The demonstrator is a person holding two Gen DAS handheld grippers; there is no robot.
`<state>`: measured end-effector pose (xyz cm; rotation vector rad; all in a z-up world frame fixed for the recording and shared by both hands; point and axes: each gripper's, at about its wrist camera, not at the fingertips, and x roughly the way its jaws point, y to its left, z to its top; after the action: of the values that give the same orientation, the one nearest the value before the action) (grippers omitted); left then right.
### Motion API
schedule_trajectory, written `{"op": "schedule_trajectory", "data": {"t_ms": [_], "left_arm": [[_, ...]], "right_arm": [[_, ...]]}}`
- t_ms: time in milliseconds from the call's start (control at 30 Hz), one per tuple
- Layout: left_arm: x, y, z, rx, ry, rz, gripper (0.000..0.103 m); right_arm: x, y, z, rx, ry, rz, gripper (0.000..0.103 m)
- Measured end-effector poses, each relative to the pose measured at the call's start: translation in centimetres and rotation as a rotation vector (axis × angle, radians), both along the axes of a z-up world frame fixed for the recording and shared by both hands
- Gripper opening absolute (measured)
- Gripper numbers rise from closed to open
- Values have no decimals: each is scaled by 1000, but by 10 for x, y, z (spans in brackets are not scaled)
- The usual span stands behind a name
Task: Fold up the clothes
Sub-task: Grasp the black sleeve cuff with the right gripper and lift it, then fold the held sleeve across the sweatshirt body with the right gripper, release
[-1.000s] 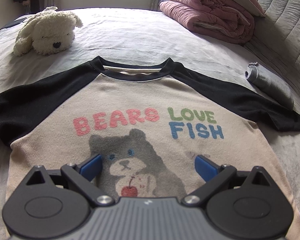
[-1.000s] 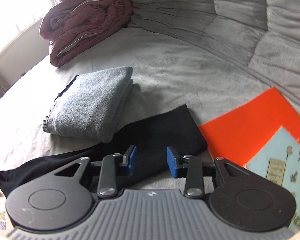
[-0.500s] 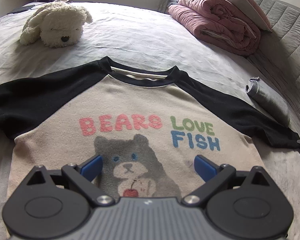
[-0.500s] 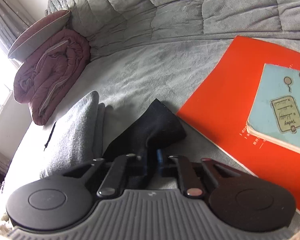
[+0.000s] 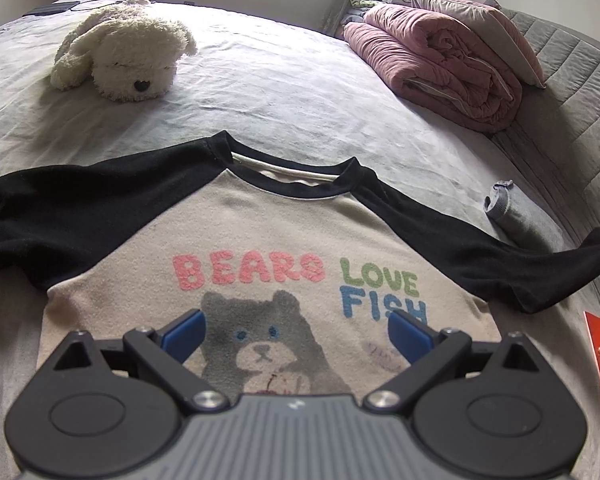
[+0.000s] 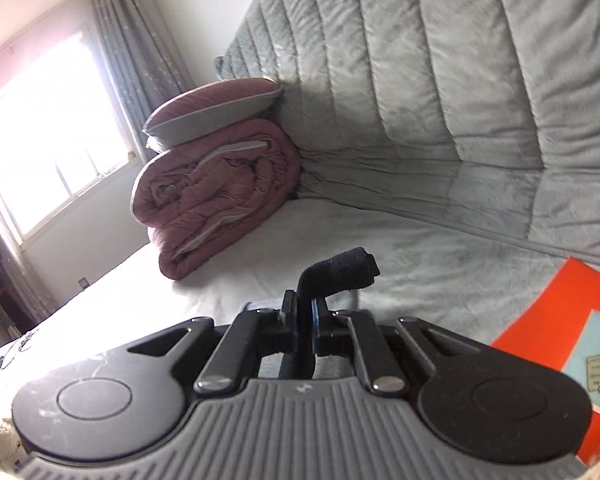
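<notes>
Shirt: a cream raglan shirt [image 5: 284, 232] with black sleeves lies face up and flat on the bed [image 5: 260, 92], print reading "BEARS LOVE FISH" over a bear.
Shirt axis: collar points away from the left wrist camera, toward the far side of the bed; hem is nearest the camera; sleeves run out to either side, across that line.
Right sleeve: the black cuff [image 6: 342, 270] is lifted off the bed, its end curling over above the tongs.
Left gripper [image 5: 296, 334]: fingers spread wide, hovering over the bear print, holding nothing.
Right gripper [image 6: 306, 316]: fingers pressed together, pinching the black sleeve cuff.
Beside the shirt: a folded grey garment [image 5: 516, 216] near the right sleeve; an orange book [image 6: 560, 320] further right.
Far side: a white plush dog [image 5: 124, 66]; a rolled pink quilt [image 5: 432, 64] under a pillow [image 5: 476, 20].
</notes>
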<state>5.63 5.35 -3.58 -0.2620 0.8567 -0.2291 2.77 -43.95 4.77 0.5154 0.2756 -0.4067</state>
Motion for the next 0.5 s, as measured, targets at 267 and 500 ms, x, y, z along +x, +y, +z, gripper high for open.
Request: {"op": "schedule_trajectory", "data": {"t_ms": [267,500], "left_arm": [[0,22,14,-49,8,29,96],[2,42,25,-75,7,58,95]], "right_arm": [[26,61,50,-55,-75,163,9],[47,120,80,-90,-120,311,9]]}}
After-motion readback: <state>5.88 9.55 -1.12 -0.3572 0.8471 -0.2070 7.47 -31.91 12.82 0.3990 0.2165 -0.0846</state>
